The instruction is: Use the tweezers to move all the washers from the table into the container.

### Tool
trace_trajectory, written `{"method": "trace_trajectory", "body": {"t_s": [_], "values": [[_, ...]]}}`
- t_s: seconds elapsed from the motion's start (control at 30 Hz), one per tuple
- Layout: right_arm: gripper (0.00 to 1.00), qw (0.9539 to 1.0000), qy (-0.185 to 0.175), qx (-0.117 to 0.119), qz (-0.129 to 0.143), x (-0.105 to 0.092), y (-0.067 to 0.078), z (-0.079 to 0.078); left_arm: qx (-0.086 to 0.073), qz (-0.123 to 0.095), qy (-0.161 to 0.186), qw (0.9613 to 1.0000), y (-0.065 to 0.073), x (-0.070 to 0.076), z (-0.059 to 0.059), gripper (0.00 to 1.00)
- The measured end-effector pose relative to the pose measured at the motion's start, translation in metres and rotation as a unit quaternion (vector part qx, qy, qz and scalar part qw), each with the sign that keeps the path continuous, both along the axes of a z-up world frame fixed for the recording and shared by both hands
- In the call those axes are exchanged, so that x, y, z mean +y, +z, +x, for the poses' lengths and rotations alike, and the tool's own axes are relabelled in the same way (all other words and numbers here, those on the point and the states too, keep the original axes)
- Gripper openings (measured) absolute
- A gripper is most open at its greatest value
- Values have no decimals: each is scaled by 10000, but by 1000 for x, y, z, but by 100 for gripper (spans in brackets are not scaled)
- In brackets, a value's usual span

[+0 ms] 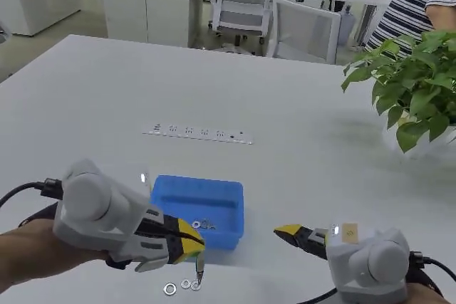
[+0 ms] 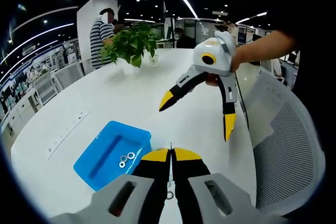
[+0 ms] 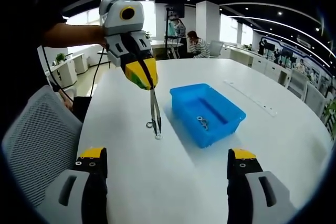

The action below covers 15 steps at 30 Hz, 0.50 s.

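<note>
My left gripper (image 1: 191,240) is shut on slim metal tweezers (image 1: 199,267) that point down at the white table. The tweezers' tips (image 3: 157,132) sit at three small steel washers (image 1: 185,285), just in front of the blue container (image 1: 165,191). From the right gripper view the washers (image 3: 151,126) lie under the left gripper (image 3: 143,74). A few washers (image 3: 201,122) lie inside the container (image 3: 227,109). My right gripper (image 1: 293,234) hovers open to the right of the container, holding nothing; its own jaws (image 3: 167,157) stand wide apart.
A potted green plant (image 1: 413,90) stands at the far right of the table. A row of sockets (image 1: 199,133) is set into the tabletop behind the container. Chairs (image 1: 303,30) and a person in a striped shirt (image 1: 410,5) are beyond the far edge.
</note>
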State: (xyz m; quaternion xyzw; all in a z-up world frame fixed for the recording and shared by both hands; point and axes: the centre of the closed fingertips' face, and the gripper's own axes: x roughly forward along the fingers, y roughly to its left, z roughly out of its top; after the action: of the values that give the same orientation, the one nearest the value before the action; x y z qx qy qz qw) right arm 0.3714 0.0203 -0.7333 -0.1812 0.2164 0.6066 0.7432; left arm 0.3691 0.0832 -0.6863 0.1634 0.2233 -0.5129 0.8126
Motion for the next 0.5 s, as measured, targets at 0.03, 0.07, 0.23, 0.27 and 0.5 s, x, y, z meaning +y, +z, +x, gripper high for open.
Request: {"method": "trace_trajectory", "body": {"t_s": [0.03, 0.07, 0.23, 0.27, 0.5], "values": [[96, 10000, 1, 4, 3, 0, 0, 0, 2, 4, -1, 10000, -1, 0, 0, 5], [96, 10000, 4, 14, -2, 0, -1, -1, 5, 8, 0, 10000, -1, 0, -1, 5], [95, 10000, 50, 25, -8, 1, -2, -3, 42, 28, -11, 10000, -6, 0, -3, 5], [95, 10000, 49, 35, -19, 1, -3, -4, 44, 31, -15, 10000, -7, 0, -3, 5], [94, 10000, 77, 37, -27, 2, -3, -5, 29, 47, -37, 10000, -9, 0, -3, 5]]}}
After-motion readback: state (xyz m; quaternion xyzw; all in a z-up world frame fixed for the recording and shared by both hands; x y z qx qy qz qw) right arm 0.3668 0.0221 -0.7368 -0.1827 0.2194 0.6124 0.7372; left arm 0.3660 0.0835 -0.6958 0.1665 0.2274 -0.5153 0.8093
